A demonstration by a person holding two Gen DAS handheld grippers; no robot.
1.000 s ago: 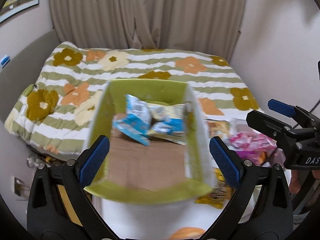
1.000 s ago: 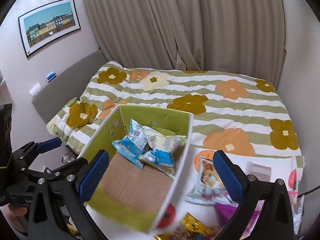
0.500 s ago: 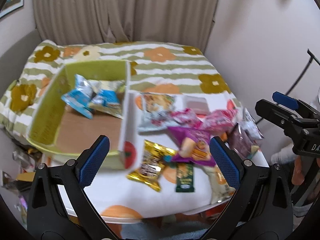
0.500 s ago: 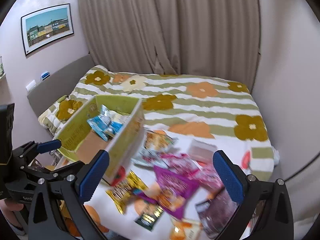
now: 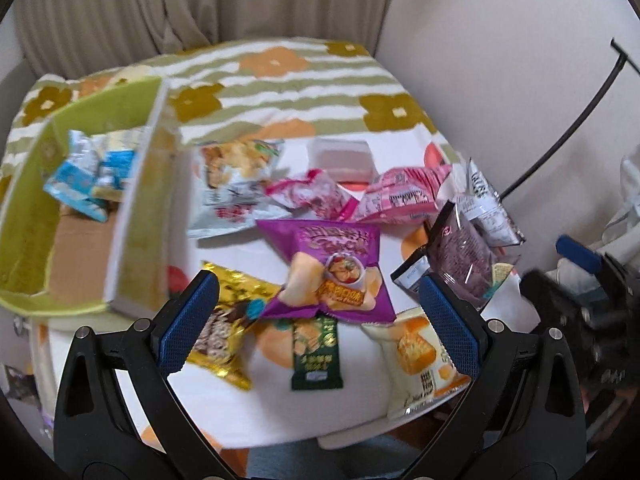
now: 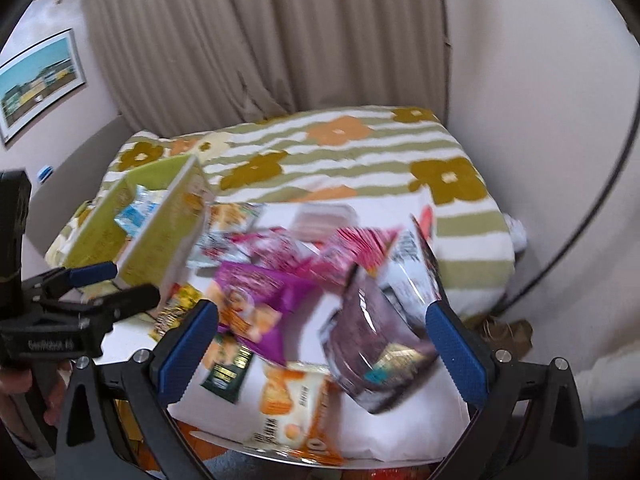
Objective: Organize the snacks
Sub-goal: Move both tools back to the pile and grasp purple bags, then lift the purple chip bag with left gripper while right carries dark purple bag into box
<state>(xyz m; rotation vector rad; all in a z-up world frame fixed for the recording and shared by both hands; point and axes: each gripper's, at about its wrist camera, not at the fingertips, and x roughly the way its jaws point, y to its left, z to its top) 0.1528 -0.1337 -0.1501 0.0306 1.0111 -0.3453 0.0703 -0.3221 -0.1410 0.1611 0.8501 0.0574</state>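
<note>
Several snack packets lie scattered on a small white table point(image 5: 248, 412). A purple chip bag point(image 5: 334, 270) sits in the middle, with a gold packet point(image 5: 224, 332), a dark green packet point(image 5: 316, 354) and an orange-and-white packet point(image 5: 420, 360) nearer me, and pink packets point(image 5: 400, 196) behind. A green box point(image 5: 140, 216) at the left holds blue-and-white packets point(image 5: 88, 176). My left gripper point(image 5: 320, 320) hangs open above the near packets. My right gripper point(image 6: 320, 344) is open over a dark translucent bag point(image 6: 372, 348) and holds nothing.
A bed with a green-striped, flowered cover point(image 5: 288, 80) lies behind the table, with beige curtains point(image 6: 260, 48) beyond. A wall point(image 5: 500, 60) and a black cable point(image 5: 568, 120) close off the right side. A framed picture point(image 6: 36, 84) hangs at the left.
Both views have swung right, from the green box to the scattered packets, and come closer to the table. Both grippers stayed open.
</note>
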